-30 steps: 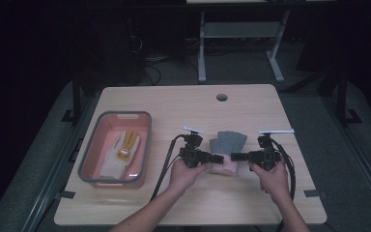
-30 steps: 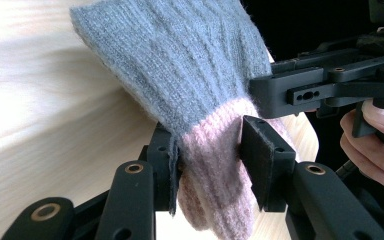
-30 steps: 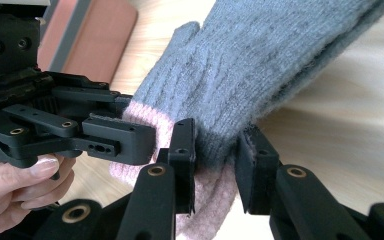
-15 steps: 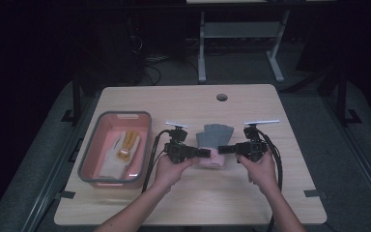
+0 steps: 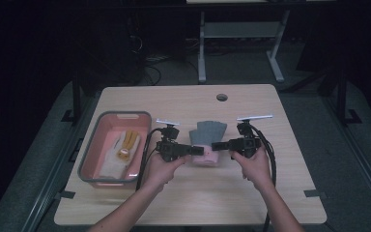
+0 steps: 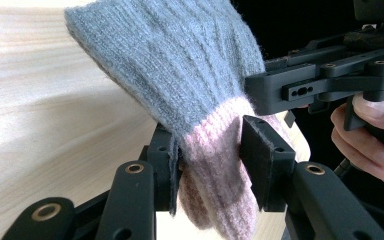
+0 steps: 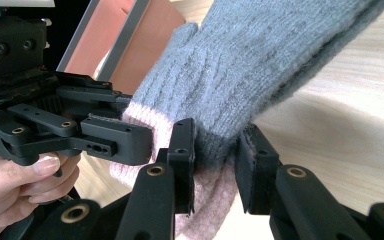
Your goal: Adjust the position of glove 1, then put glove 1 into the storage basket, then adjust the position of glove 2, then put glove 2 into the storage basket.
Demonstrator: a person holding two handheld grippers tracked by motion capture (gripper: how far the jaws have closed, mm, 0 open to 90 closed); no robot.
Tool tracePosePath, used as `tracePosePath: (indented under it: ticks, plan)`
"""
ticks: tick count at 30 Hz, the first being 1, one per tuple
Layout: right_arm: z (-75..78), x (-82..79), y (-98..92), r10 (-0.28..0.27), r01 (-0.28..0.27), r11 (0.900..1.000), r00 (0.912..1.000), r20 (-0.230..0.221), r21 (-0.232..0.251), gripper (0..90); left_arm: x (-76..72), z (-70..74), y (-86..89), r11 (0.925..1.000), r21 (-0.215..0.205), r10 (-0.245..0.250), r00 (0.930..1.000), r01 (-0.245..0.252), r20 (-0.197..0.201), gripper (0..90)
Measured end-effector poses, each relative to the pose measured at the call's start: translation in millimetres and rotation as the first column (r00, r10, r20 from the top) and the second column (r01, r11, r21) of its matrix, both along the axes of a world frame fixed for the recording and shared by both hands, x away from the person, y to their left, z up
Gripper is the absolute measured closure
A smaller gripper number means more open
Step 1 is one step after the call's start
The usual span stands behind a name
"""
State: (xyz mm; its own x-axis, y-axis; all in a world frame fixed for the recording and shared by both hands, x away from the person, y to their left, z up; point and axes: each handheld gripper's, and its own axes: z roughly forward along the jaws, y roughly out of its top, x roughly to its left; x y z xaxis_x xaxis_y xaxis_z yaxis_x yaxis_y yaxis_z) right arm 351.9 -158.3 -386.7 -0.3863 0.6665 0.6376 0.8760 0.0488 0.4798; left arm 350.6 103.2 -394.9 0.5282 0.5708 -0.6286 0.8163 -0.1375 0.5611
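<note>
This looks like a lab or recording room set up for handling trials. A plain pale wooden bench [image 5: 183, 198] with a cable hole [image 5: 221, 97] stands alone on grey floor mats [image 5: 38, 164] in a dark room. Beyond the hand-held gripper [image 5: 204, 151] in the person's left hand, past the bench's far edge, loose cables [image 5: 149, 60] lie on the floor beside the metal legs of another table [image 5: 202, 48].

A light wooden table [image 5: 125, 203] stands on a grey floor [image 5: 24, 179]. Behind it, the dark room holds a white-legged desk [image 5: 202, 53].
</note>
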Motion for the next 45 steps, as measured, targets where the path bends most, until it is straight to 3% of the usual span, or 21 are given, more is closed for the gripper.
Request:
tracePosePath:
  ticks: [21,45]
  plan:
    - [4.3,7.9,21.6,0.033,-0.033,0.999,0.9995,0.001,0.007,71.0,0.3,7.4,22.5,0.9997,0.007,0.022,0.9997,-0.022,0.009,60.5]
    - [24.5,17.6,59.6,0.096,-0.095,0.995,0.9952,0.022,-0.011,70.8,-4.1,27.6,60.0,0.998,0.008,0.063,0.997,-0.064,0.044,61.5]
